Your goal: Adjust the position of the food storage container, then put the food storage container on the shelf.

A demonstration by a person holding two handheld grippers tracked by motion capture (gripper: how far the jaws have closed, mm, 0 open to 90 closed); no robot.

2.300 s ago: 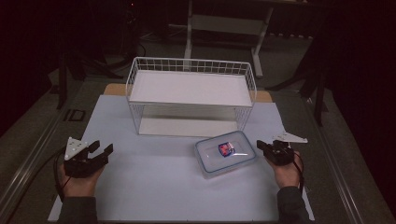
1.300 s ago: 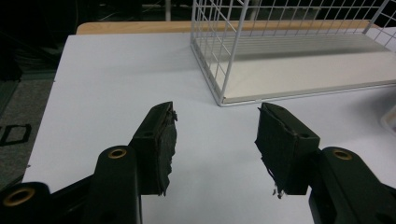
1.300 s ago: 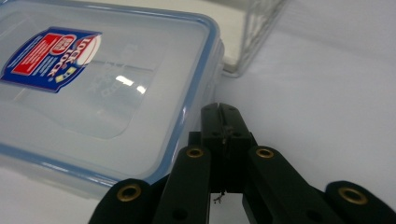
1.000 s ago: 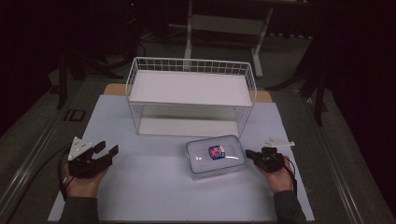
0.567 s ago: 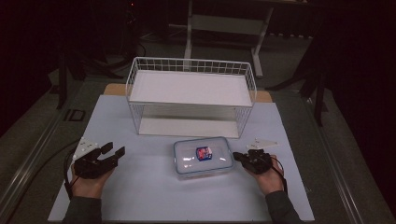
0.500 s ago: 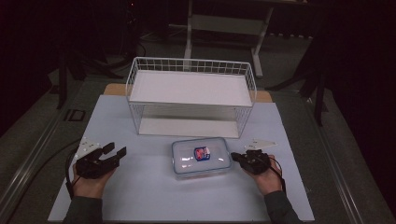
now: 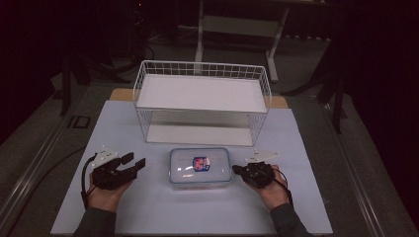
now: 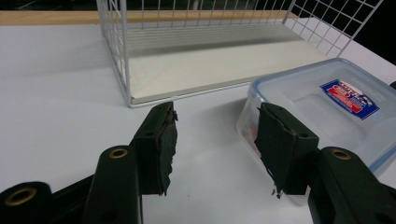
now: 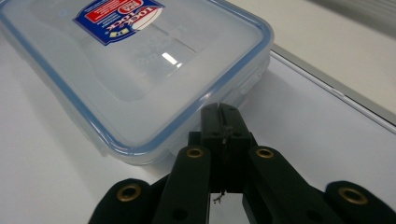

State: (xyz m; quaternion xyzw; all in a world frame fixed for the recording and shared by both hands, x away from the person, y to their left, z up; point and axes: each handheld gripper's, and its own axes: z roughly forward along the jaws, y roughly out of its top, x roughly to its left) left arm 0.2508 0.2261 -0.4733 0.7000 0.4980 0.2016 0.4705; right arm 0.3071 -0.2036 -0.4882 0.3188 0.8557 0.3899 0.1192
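- Container (image 7: 200, 166): a clear plastic box with rounded corners and a blue-rimmed lid is seen lying flat on the table, just in front of the wire rack and between the two grippers. A red, white and blue label (image 7: 200, 162) is stuck on the glossy lid.
- Table (image 7: 306, 197): a smooth white sheet is spread over it, and a strip of pale wood is left showing at the far edge.
- Wire rack (image 7: 202, 74): a rectangular white wire basket with a grid wall is set on the far half of the table, with a flat white shelf held in its upper part and a white base board below.
- Left gripper (image 7: 133, 164): its jaws are spread wide apart with nothing held between them. In the left gripper view, the right-hand pad (image 8: 275, 140) is seen close against the container's near corner, though contact cannot be confirmed; the other pad is over bare table. Both pads are black with ragged, worn edges. The gripper is gripped from below by the left hand (image 7: 106, 190), with the forearm brought in from the near edge and the jaws angled toward the container.
- Right gripper (image 7: 238, 170): its jaws are pressed together with nothing between them, and their tip is seen right at the container's side, at or just short of touching. It is held low by the right hand (image 7: 272, 190), pointing left.
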